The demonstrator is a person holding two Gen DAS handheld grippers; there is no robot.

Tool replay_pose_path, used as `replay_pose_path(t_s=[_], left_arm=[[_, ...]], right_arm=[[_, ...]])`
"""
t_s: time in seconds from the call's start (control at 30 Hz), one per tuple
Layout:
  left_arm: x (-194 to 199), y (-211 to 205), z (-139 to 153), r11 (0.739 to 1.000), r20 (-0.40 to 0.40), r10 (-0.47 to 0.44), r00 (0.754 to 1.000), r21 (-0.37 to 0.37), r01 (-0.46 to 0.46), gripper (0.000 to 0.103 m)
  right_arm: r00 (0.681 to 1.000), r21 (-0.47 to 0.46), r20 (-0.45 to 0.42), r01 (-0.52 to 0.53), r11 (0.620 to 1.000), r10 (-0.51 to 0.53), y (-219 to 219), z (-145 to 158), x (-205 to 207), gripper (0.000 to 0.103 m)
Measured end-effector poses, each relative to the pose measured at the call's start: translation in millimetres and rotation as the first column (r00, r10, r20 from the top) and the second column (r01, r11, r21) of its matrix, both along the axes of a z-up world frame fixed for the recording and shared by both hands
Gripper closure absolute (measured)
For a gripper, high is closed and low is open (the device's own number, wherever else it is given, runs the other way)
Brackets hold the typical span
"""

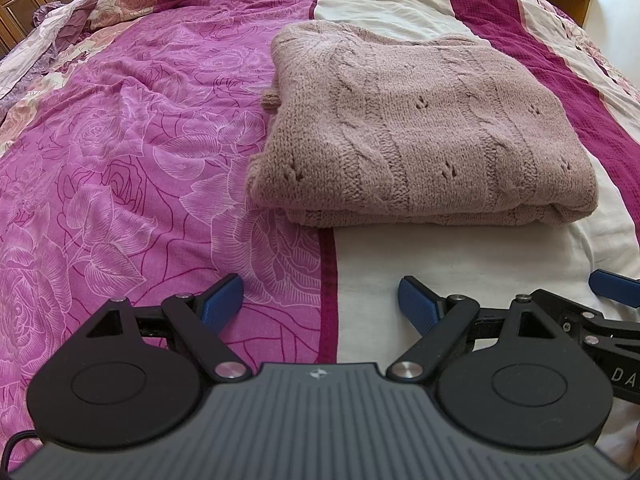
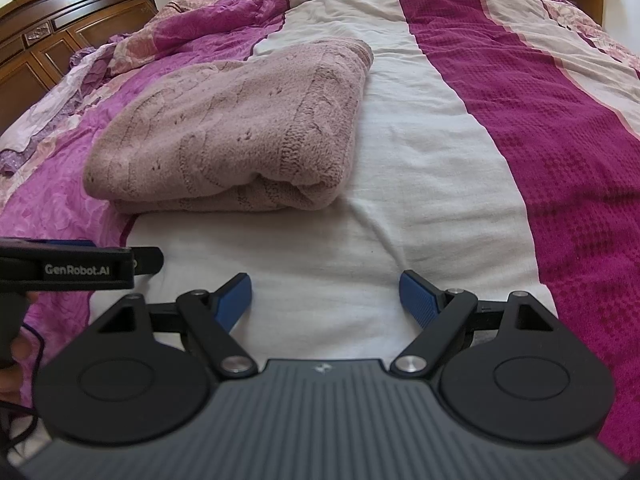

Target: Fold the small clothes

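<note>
The pink knitted sweater (image 1: pixel 404 128) lies on the bed (image 1: pixel 120 160), already folded into a thick rectangle of several layers, with its rounded fold edge turned toward the two grippers. It rests across the border where the magenta rose-printed cover meets the white stripe (image 2: pixel 420 168), and a dark magenta stripe (image 2: pixel 540 120) runs on the far side of that white stripe from the sweater. Both grippers hang on the near side of the sweater, well apart from it and not touching it. The left gripper (image 1: pixel 320 300) has its jaws wide open with nothing between them, only the bed cover below. The right gripper (image 2: pixel 326 294) is in the same state, jaws spread wide and empty, over the white stripe just before the sweater's near right corner. In the left wrist view the right gripper shows at the edge, close beside the left one. I judge that the folding of this piece is finished or almost finished, since the edges look even and no sleeve hangs out, except a small bump of knit on the sweater's left side. The next move probably calls either for tidying that bump, or for gripping the bundle by the fold edge with both jaws to lift it aside. The knit is soft and thick, so a grip that catches only some of the layers could let it open again.
</note>
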State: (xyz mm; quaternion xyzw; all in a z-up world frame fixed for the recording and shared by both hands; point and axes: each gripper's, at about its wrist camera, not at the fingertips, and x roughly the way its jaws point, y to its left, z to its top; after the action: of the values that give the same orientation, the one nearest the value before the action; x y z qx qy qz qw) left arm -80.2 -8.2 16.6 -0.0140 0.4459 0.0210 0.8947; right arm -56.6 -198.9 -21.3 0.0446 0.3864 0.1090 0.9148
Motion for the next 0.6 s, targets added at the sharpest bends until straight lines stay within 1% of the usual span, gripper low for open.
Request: replay_pose_path(t_s=[0.6], left_arm=[[0.3, 0.3, -0.3, 1.0, -0.001, 0.0, 1.0, 0.001, 0.0, 0.013]], right_arm=[[1.0, -0.001, 0.001, 0.0, 1.0, 0.0, 0.9, 0.3, -1.0, 0.019]])
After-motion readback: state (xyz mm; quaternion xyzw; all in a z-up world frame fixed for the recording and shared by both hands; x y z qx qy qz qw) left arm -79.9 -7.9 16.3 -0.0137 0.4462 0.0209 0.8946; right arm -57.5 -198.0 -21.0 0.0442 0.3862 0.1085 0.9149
